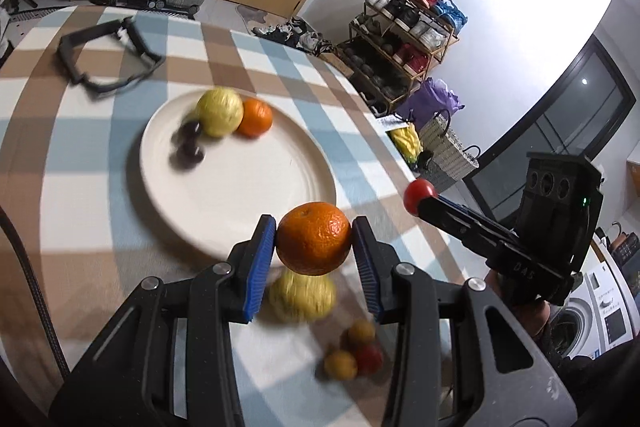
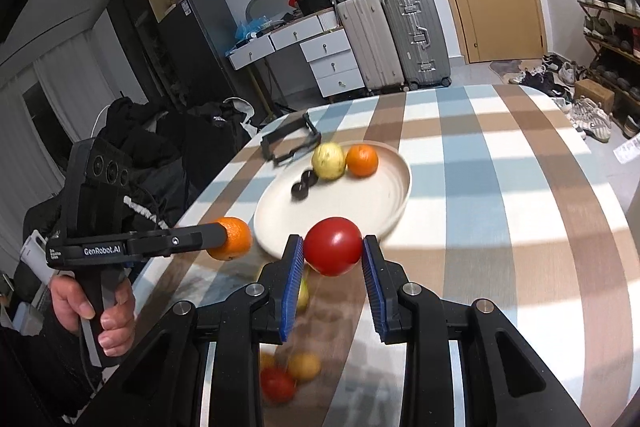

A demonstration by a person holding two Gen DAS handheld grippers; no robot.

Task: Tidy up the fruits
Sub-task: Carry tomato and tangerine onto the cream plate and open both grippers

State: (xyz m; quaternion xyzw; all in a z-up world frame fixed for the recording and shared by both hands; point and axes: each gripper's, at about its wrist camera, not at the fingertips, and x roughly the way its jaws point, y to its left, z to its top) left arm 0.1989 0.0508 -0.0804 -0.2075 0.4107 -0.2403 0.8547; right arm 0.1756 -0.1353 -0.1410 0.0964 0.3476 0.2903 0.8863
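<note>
My left gripper (image 1: pixel 314 239) is shut on an orange (image 1: pixel 314 238) and holds it above the table, just short of the white plate (image 1: pixel 256 195). It also shows in the right wrist view (image 2: pixel 230 239). My right gripper (image 2: pixel 332 247) is shut on a red tomato (image 2: pixel 333 246) above the plate's near rim (image 2: pixel 280 247). The plate holds a yellow-green fruit (image 1: pixel 220 111), another orange (image 1: pixel 256 117) and two dark plums (image 1: pixel 188 151). Loose on the cloth below lie a yellow-green fruit (image 1: pixel 302 297), two small yellow fruits (image 1: pixel 340 365) and a small red one (image 1: pixel 370 359).
A black strap-like frame (image 1: pixel 108 55) lies on the checked tablecloth (image 1: pixel 80 155) beyond the plate. The table's right edge drops to a floor with shoe racks (image 1: pixel 400 39) and bags. Suitcases (image 2: pixel 416 35), drawers and a door stand behind the table.
</note>
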